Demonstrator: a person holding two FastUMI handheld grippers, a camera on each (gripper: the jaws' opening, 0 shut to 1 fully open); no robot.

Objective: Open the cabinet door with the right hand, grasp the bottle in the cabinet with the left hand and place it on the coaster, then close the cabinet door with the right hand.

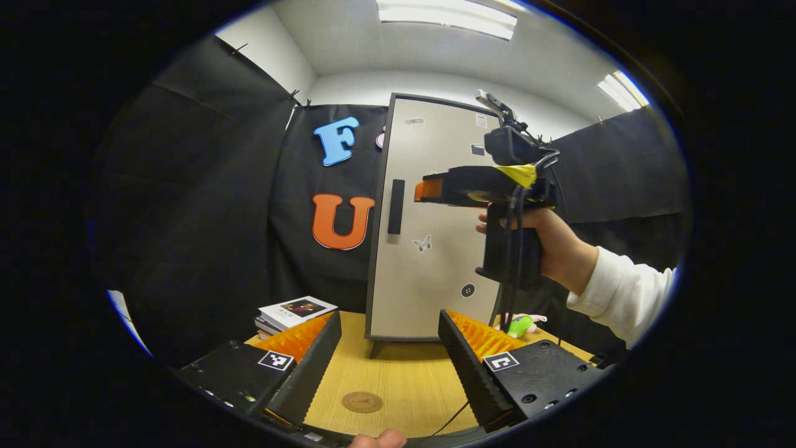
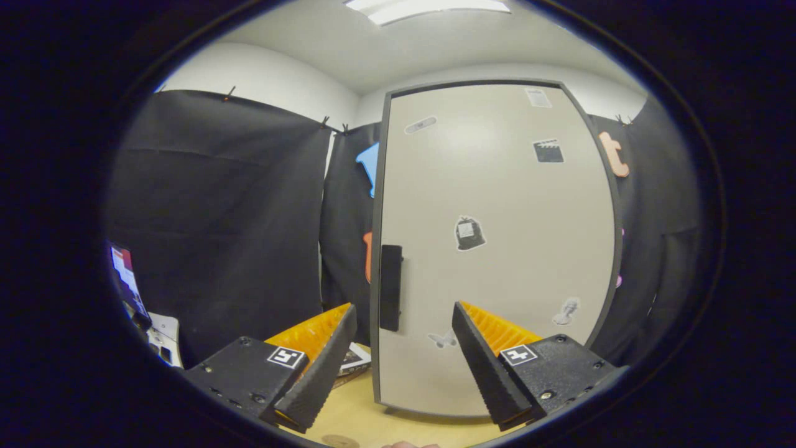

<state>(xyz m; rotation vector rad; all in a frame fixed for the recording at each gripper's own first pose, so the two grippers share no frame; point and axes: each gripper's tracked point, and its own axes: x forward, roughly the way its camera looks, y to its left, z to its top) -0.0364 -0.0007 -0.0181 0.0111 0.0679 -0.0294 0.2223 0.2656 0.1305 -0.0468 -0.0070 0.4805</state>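
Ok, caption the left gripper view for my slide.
Right gripper nears the closed cabinet door; coaster waits on the table.

A recording booth inside an office-like room: black cloth walls (image 1: 205, 186) clipped up below white walls and ceiling light panels (image 1: 448, 18), with a small cabinet (image 1: 435, 218) staged on a wooden table (image 1: 398, 373).

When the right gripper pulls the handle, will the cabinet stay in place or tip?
The cabinet looks tall and narrow on short legs, so a hard pull high up may rock it. Its handle sits about mid-height, which probably lowers that risk. The wooden table looks smooth, so the cabinet might slide a little toward the right gripper.
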